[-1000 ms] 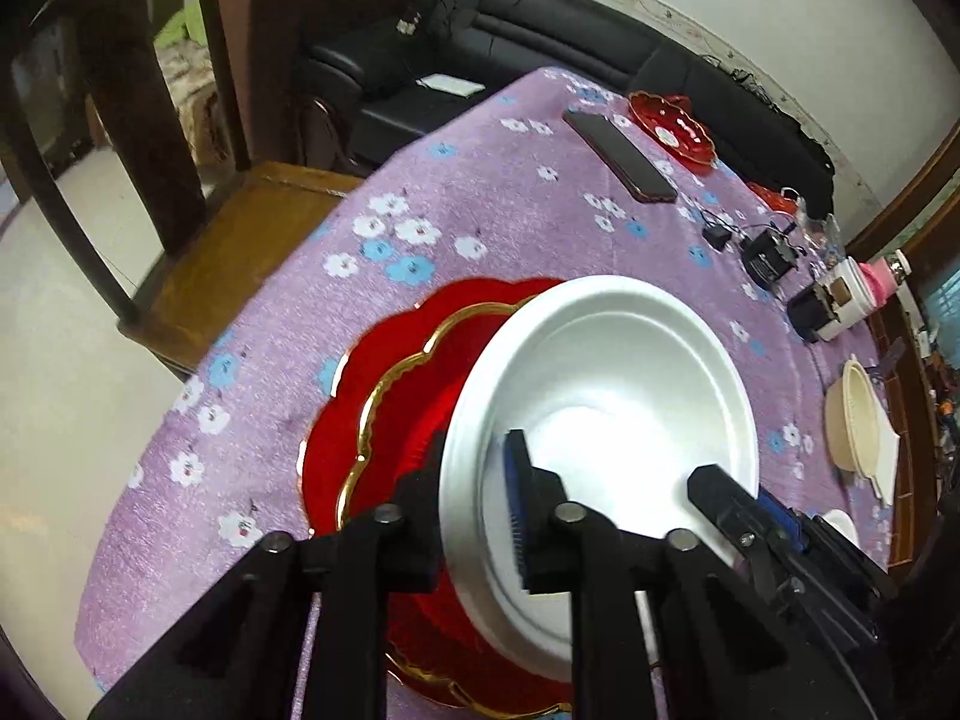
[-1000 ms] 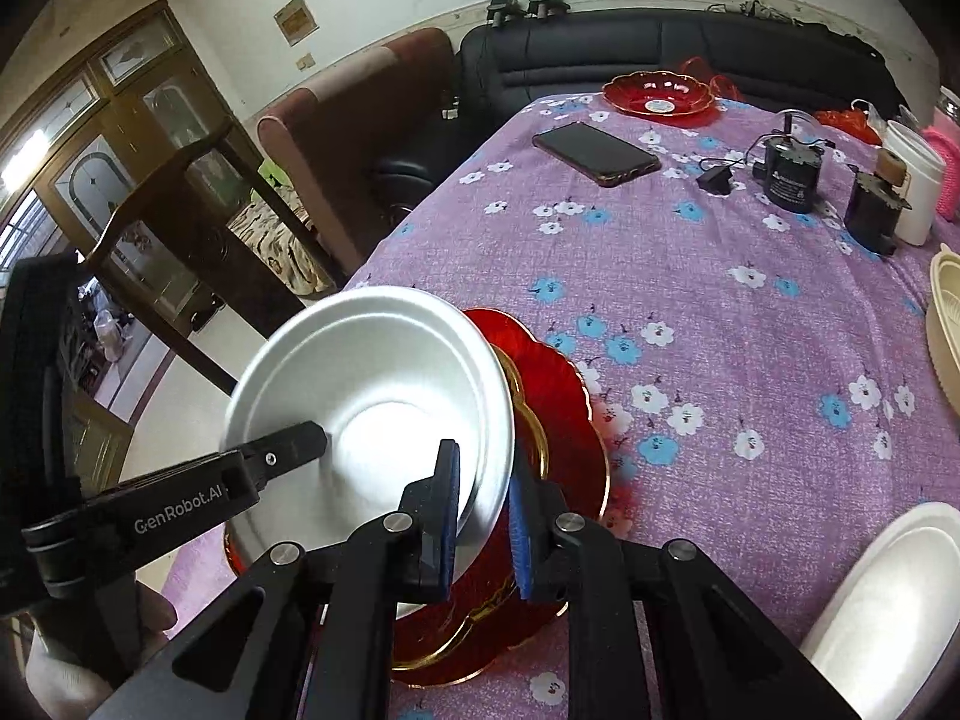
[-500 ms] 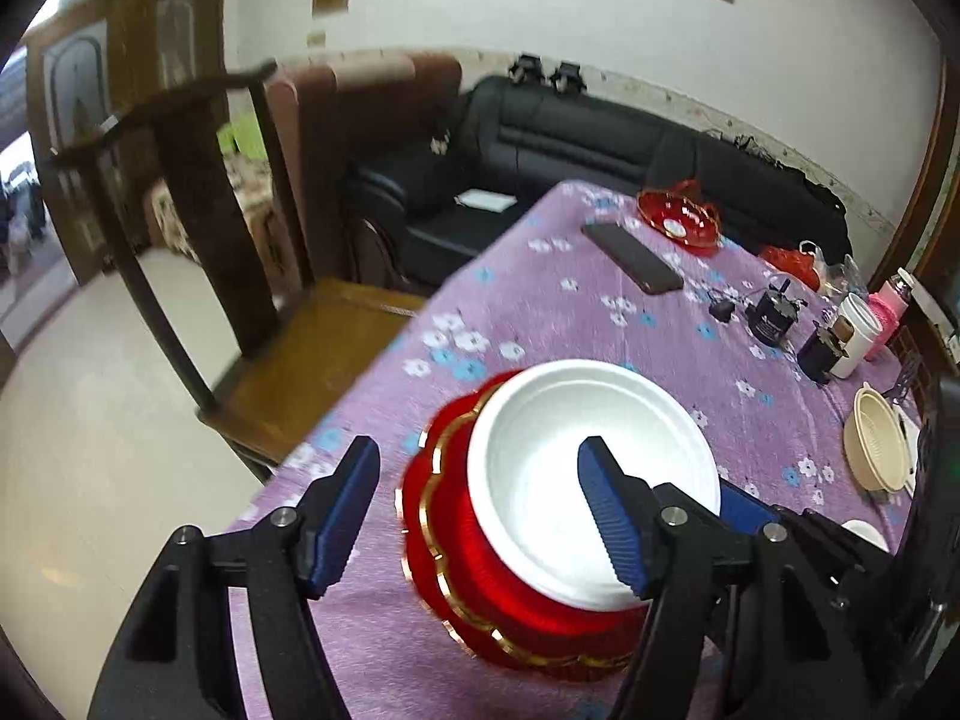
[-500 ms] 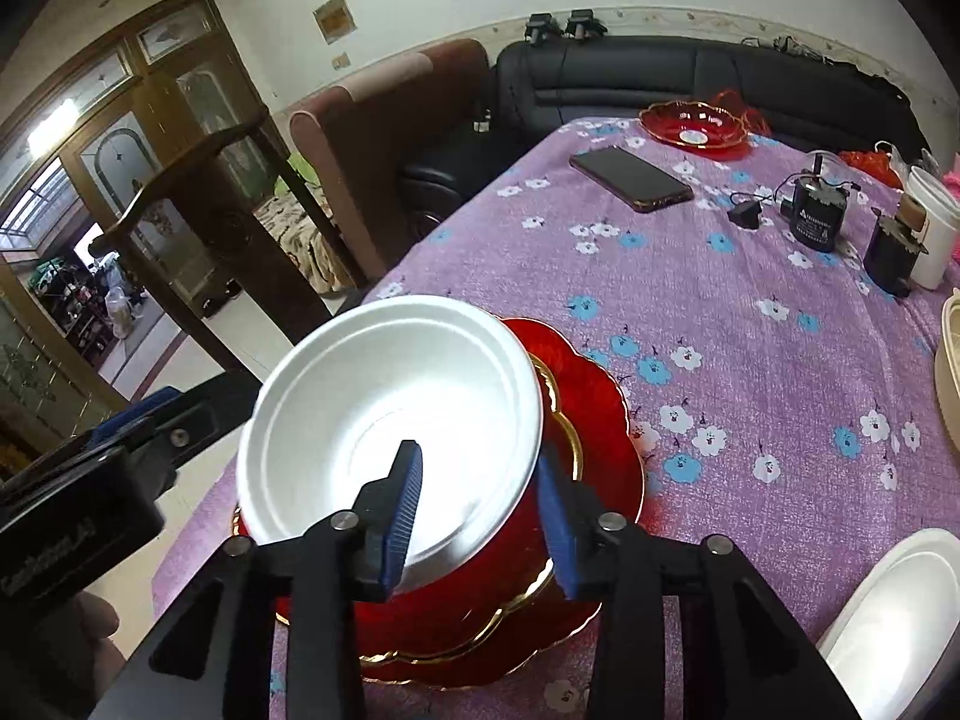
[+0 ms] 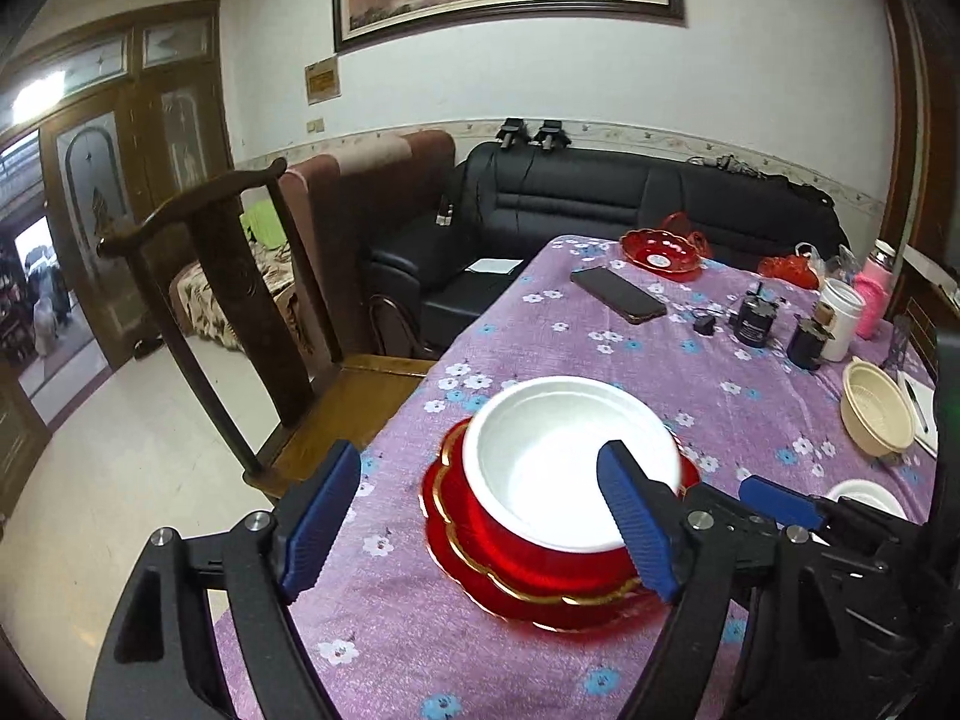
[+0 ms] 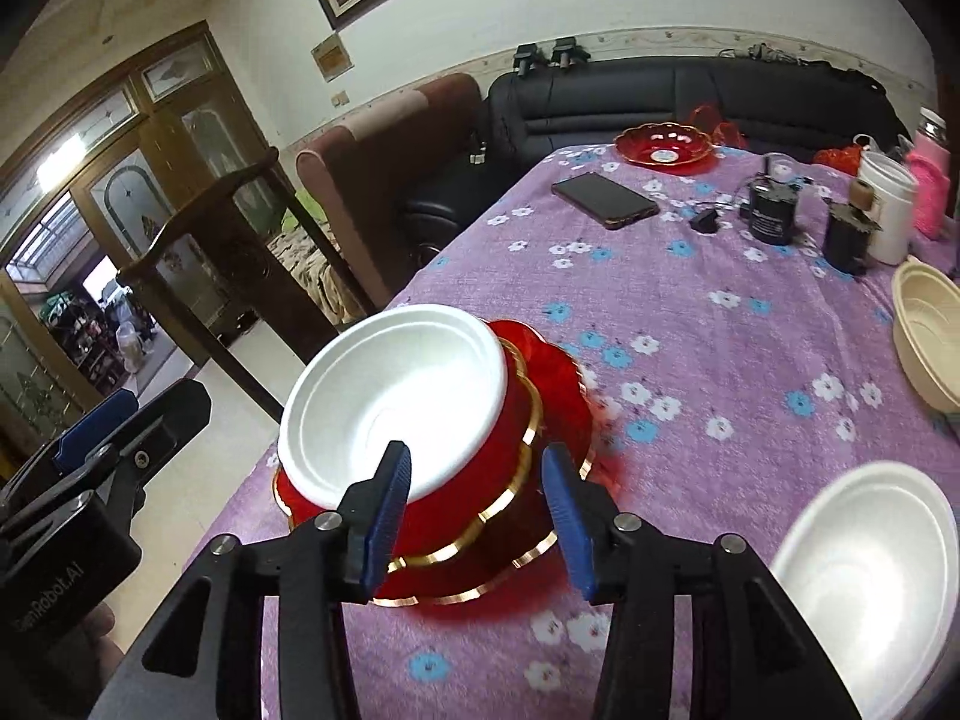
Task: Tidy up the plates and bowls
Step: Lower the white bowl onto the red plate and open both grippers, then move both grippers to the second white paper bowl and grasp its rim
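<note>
A white foam bowl rests inside a red bowl with a gold rim. Both stand on a red gold-edged plate near the table's left edge. My left gripper hovers behind and above the stack, its jaws opening wide, with nothing between the pads. My right gripper is pulled back from the stack's near side. Its jaws are also opening and touch nothing. A second white bowl lies at the right.
A beige bowl sits at the right edge. Farther back are a phone, a red dish, dark jars and a white cup. A wooden chair stands left of the purple flowered tablecloth.
Both grippers let go of the white bowl's rim, opened, and drew back and up. The bowl, tilted before, now sits level in the red bowl.
</note>
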`<action>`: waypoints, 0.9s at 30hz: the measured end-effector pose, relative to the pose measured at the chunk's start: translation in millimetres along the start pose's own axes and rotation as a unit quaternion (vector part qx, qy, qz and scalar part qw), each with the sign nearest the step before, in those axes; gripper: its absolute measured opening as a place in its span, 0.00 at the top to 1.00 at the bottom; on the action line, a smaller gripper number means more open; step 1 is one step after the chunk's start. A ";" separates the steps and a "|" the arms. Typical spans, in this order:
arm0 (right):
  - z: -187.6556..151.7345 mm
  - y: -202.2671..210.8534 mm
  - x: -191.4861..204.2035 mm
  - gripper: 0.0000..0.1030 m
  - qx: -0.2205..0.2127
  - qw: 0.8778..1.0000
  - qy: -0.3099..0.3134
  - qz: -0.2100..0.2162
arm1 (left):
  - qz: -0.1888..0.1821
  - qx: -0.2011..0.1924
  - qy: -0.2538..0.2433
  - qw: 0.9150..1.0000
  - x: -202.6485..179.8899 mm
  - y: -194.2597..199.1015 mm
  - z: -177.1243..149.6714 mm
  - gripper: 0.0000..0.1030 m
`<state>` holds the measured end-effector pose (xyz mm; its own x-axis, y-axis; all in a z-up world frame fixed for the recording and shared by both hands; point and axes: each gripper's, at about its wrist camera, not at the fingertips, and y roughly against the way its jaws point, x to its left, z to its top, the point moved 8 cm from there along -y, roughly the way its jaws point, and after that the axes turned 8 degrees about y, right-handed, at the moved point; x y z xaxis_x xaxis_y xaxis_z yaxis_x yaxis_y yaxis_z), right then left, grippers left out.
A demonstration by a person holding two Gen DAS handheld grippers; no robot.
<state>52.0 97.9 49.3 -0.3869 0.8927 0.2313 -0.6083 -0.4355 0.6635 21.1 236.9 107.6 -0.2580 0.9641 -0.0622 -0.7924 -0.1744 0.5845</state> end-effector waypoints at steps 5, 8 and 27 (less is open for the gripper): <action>-13.1 19.6 -19.8 0.51 -0.009 1.000 -0.018 -0.005 | -0.008 -0.001 -0.016 1.000 -17.1 12.8 -8.4 0.21; -20.8 32.0 -34.4 0.50 -0.016 0.999 -0.029 -0.011 | -0.012 0.000 -0.025 1.000 -27.4 18.4 -14.1 0.21; -57.3 117.3 -175.1 0.42 -0.086 0.984 -0.134 -0.084 | -0.073 0.039 -0.068 0.994 -97.7 37.3 -56.3 0.20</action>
<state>8.7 -116.1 45.8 -0.0892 0.9423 0.3228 -0.7648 -0.2724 0.5839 -14.3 125.0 89.9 -0.0626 0.9970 -0.0449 -0.7688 -0.0195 0.6392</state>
